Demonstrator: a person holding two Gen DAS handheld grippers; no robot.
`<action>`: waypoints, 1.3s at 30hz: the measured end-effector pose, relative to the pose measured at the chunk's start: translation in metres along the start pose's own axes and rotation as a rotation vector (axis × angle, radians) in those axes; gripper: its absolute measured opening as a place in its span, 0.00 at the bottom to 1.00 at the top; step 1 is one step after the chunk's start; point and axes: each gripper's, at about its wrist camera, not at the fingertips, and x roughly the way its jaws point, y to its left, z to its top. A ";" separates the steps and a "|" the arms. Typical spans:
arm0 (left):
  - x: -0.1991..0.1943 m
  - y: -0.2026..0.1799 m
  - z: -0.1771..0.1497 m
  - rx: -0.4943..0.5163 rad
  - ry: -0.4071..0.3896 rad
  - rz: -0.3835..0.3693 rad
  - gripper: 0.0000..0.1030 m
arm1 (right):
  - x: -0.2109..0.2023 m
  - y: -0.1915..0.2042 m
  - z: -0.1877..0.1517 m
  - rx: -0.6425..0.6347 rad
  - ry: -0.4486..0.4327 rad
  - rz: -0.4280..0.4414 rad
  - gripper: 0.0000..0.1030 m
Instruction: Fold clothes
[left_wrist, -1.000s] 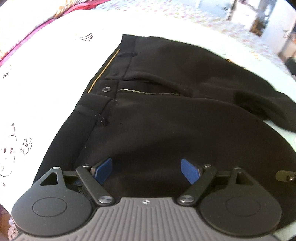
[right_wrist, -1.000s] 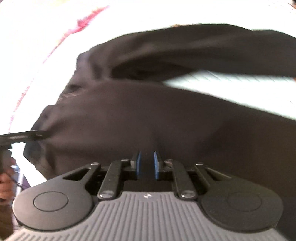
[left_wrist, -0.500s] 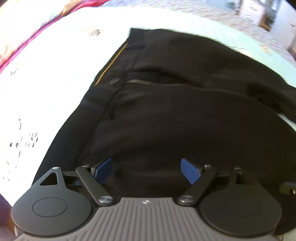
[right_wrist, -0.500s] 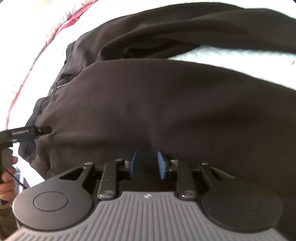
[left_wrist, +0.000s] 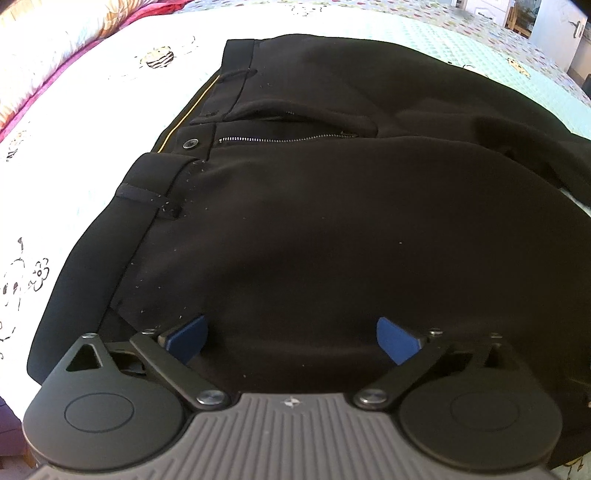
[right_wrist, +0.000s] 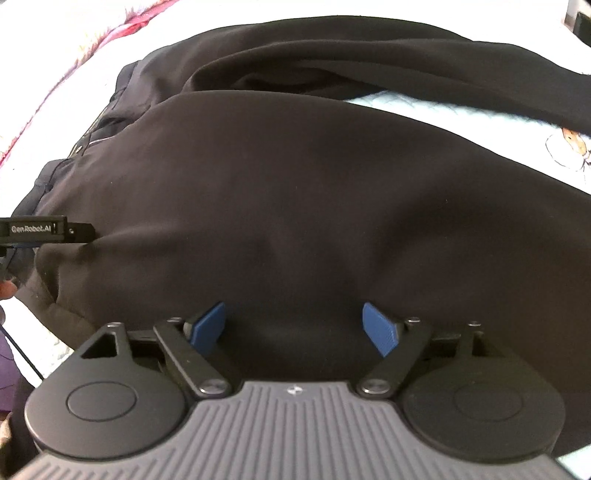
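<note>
- Looking along the left gripper, its blue pads stand wide apart and hold nothing, low over the near edge of black trousers spread on a patterned bedsheet; the zipper and waistband button lie ahead.
- Seen from the right wrist, the right gripper is spread wide and empty over the trouser fabric; the left gripper's tip touches the cloth at far left.

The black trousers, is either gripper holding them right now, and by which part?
Nothing is held. The left gripper and the right gripper are both open just above the black trousers, with no fabric pinched between the pads.
</note>
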 end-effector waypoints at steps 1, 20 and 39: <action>-0.001 0.000 -0.001 0.000 0.000 -0.001 1.00 | 0.000 0.000 0.003 0.015 0.010 0.002 0.79; 0.005 0.004 0.003 -0.018 0.004 -0.018 1.00 | 0.008 0.042 0.031 -0.033 -0.043 -0.003 0.76; 0.004 0.008 0.003 -0.011 -0.001 -0.037 1.00 | 0.022 0.031 0.025 -0.076 -0.023 0.058 0.68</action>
